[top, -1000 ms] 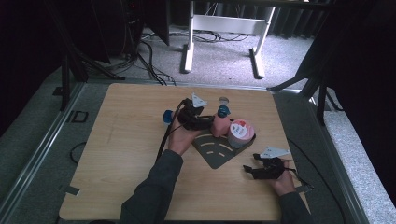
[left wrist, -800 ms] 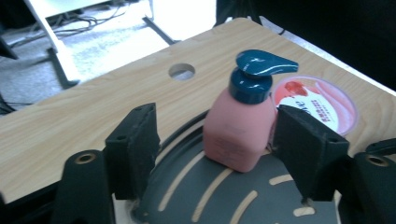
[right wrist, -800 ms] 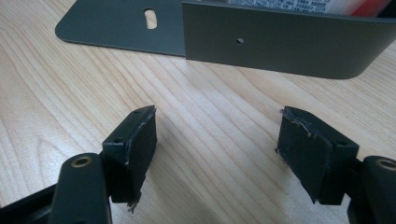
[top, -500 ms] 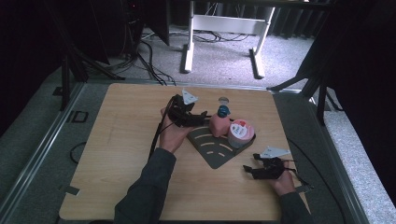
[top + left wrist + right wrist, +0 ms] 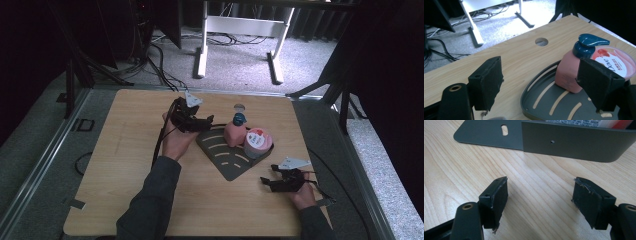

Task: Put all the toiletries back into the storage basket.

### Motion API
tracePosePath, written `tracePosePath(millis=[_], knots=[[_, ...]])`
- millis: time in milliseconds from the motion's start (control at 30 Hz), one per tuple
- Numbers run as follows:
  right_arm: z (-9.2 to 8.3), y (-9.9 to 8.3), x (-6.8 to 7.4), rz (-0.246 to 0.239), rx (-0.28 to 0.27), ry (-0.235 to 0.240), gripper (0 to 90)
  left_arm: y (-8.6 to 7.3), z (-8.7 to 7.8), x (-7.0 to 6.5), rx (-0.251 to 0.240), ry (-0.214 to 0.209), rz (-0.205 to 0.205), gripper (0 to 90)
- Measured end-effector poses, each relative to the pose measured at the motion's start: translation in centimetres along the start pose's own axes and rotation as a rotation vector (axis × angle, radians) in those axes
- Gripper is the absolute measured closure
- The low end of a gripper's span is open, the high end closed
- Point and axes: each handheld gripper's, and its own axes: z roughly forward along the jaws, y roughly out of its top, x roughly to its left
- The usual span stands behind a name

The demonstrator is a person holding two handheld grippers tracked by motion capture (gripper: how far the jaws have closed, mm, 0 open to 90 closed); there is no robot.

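Note:
A pink pump bottle (image 5: 234,133) with a blue pump head stands on a dark grey corner tray (image 5: 223,159), touching a pink Dove jar (image 5: 258,143) to its right. My left gripper (image 5: 206,123) is held just left of the bottle, apart from it. Its jaws have just been opening and nothing is between them. In the left gripper view (image 5: 542,85) the bottle (image 5: 567,73) and jar (image 5: 615,61) stand beyond the wide pads. My right gripper (image 5: 266,183) rests open near the tray's front right corner. In the right gripper view (image 5: 544,200) it faces the tray's outer wall (image 5: 574,142).
A round hole (image 5: 239,107) is cut in the wooden table (image 5: 125,150) behind the bottle. Cables trail from both grippers. A white table frame (image 5: 235,30) and loose cables lie on the grey carpet beyond the far edge.
The left gripper has drawn back to the left, away from the pink bottle, and its jaws stand wider. The bottle stays on the tray. The right gripper has not moved.

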Motion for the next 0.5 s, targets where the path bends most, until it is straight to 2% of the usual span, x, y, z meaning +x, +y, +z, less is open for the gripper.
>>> tracePosePath(millis=[200, 500], knots=[[0.0, 0.0, 0.0, 0.001, 0.001, 0.000, 28.0, -0.1, -0.5, 0.7, -0.001, 0.021, -0.012, 23.4], [0.0, 0.0, 0.0, 0.002, 0.001, 0.000, 28.0, -0.4, -0.8, 1.6, 0.030, 0.056, -0.019, 24.4]])
